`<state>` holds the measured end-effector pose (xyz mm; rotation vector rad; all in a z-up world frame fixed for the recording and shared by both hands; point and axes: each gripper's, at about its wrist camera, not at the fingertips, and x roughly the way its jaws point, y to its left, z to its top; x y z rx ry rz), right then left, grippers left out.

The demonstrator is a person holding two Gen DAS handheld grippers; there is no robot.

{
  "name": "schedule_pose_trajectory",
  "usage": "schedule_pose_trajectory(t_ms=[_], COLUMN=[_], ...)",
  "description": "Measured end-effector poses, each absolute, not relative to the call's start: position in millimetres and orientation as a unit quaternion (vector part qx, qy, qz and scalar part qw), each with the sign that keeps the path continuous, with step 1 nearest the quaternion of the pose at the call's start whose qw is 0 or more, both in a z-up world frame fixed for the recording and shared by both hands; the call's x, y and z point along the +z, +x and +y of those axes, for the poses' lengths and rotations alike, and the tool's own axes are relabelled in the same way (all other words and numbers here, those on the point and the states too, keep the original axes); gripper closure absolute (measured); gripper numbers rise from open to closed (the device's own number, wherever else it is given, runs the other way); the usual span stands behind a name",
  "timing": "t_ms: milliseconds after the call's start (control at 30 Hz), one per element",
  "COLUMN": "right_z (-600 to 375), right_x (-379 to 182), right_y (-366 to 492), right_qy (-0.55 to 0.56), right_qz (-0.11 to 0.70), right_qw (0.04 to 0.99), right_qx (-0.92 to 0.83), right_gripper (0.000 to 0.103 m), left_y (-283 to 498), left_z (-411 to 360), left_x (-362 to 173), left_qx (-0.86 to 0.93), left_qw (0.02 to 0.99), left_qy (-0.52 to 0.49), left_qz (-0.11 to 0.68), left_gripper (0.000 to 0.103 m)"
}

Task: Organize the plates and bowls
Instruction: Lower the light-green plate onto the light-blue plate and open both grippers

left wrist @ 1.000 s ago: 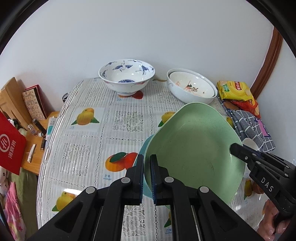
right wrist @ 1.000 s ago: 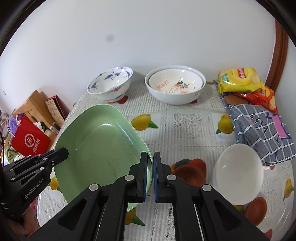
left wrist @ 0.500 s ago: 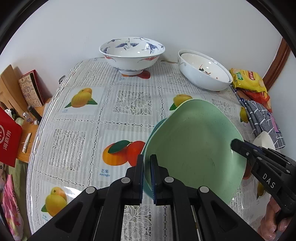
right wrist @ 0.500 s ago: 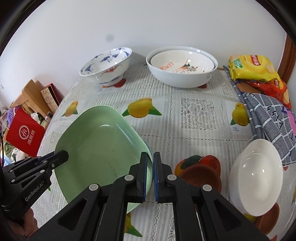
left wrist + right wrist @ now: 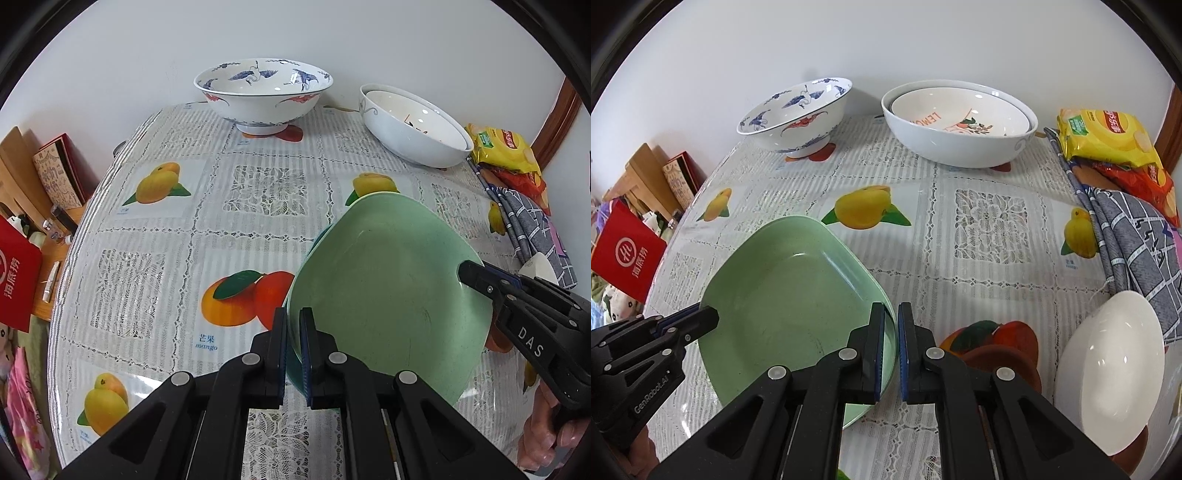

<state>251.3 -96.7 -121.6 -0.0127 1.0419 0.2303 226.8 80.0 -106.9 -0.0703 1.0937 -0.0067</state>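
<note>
left gripper [image 5: 292,345] and right gripper [image 5: 891,347] each pinch opposite rims of the green plate [image 5: 786,295] between them, low over the table [image 5: 990,221]; best lowered level, releasing both together once it rests.

Bright even daylight, soft faint shadows, sharp focus, fisheye bending, dark vignetted corners

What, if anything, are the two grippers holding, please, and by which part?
Both hold the green plate by its rim: left gripper and right gripper on opposite edges.
</note>
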Motion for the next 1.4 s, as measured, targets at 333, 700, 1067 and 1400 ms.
schedule_pose_trajectory(t_ms=[333,700,1067,1400], right_z=[-90,-121,-204,-295], right_x=[-124,-87,-42,-37], right_y=[253,230,176,113], right_qy=[-0.018,-0.002,0.02,0.046], right_qz=[0.494,0.463,0.425,0.408], right_qw=[0.862,0.882,0.905,0.91], right_qx=[0.113,0.092,0.02,-0.054], right_gripper=[0.094,0.071,0.06,0.054], left_y=[222,205,176,149], left_z=[84,74,27,-35], left_x=[-107,-84,-42,-26], left_qx=[-0.007,-0.011,-0.039,-0.072], left_qw=[0.849,0.86,0.882,0.893], left_qy=[-0.032,-0.016,0.006,0.035], left_qz=[0.527,0.509,0.469,0.443], left_gripper=[0.095,0.077,0.071,0.069])
